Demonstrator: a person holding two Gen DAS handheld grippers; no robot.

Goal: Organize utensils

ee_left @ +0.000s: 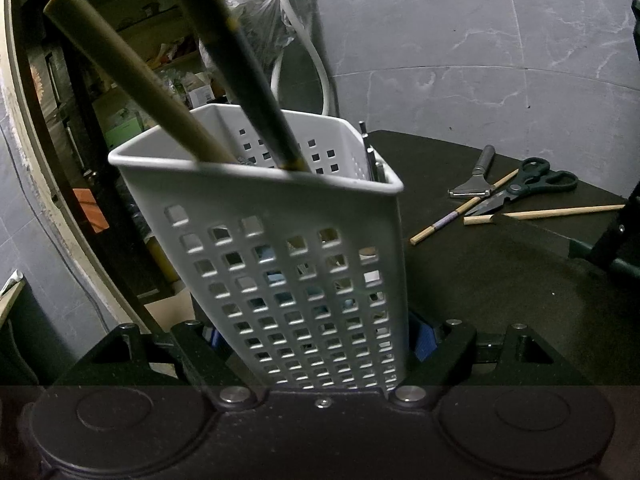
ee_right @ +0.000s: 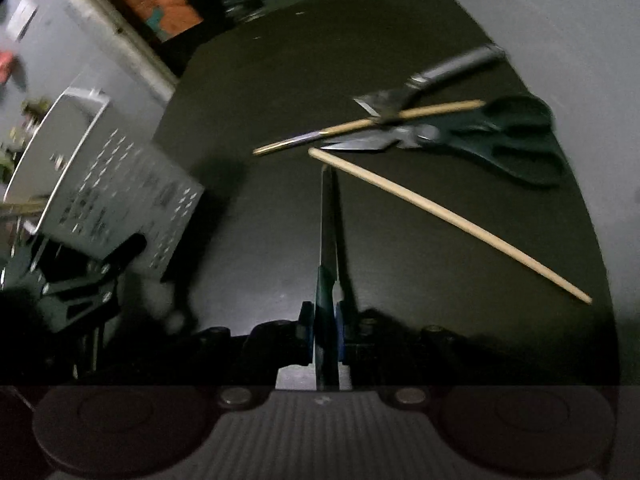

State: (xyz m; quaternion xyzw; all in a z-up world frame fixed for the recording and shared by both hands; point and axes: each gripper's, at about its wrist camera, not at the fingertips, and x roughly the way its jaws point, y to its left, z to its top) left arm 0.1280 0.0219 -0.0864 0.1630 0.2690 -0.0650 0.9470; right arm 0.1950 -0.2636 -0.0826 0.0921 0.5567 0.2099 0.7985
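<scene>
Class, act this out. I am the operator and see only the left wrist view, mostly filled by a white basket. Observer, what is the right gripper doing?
Observer: The right gripper is shut on a thin dark utensil, seen edge-on.
Operator: Where is its tip?
Observer: Close to one end of the plain chopstick lying on the black table.
Operator: How does my basket look from there?
Observer: The basket is tilted, with the left gripper clamped at its base.
</scene>
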